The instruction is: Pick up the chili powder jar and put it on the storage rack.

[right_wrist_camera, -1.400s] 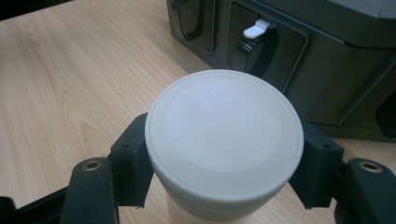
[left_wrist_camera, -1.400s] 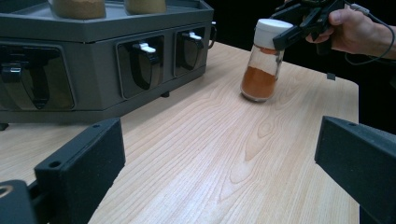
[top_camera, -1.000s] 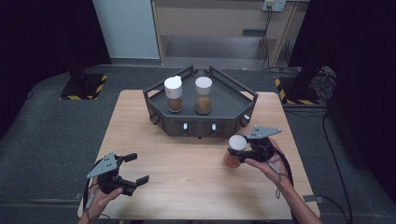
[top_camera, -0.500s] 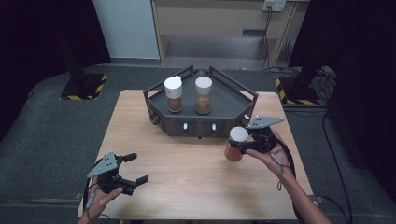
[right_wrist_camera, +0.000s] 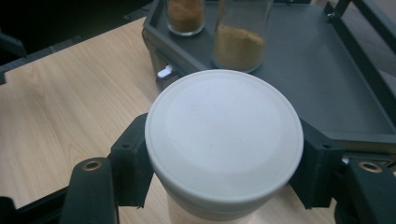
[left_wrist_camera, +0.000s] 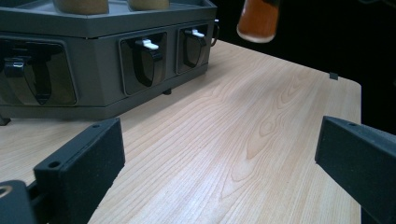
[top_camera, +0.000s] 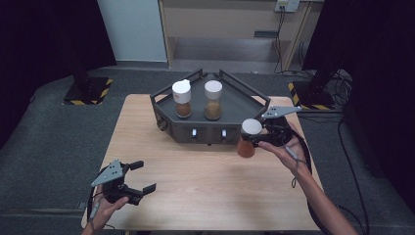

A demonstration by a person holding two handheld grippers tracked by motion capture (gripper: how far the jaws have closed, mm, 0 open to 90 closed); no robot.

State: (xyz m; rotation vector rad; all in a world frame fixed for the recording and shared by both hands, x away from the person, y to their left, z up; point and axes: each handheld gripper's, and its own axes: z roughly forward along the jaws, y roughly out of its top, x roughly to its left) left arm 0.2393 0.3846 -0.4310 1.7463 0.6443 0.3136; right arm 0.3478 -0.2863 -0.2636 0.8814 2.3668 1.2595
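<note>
My right gripper (top_camera: pixel 255 138) is shut on a spice jar (top_camera: pixel 247 139) with a white lid (right_wrist_camera: pixel 223 139) and orange-brown contents, held in the air off the table at the right front of the rack. Its black fingers (right_wrist_camera: pixel 131 161) clamp the jar just under the lid. The jar's lower part (left_wrist_camera: pixel 258 21) hangs above the table in the left gripper view. A dark grey rack (top_camera: pixel 247 100) at the table's back holds two more white-lidded jars (top_camera: pixel 182 99) (top_camera: pixel 213 100). My left gripper (top_camera: pixel 138 176) rests low at the front left, open, with nothing between its fingers (left_wrist_camera: pixel 81 158).
The wooden table (top_camera: pixel 205 191) has bare room across its middle and front. The rack's front face carries several dark lever dispensers (left_wrist_camera: pixel 147 60). Dark floor surrounds the table, and a black stand with cables (top_camera: pixel 323 90) is at the back right.
My right gripper has lifted the jar up off the table and a little toward the rack. The left gripper has stayed where it was.
</note>
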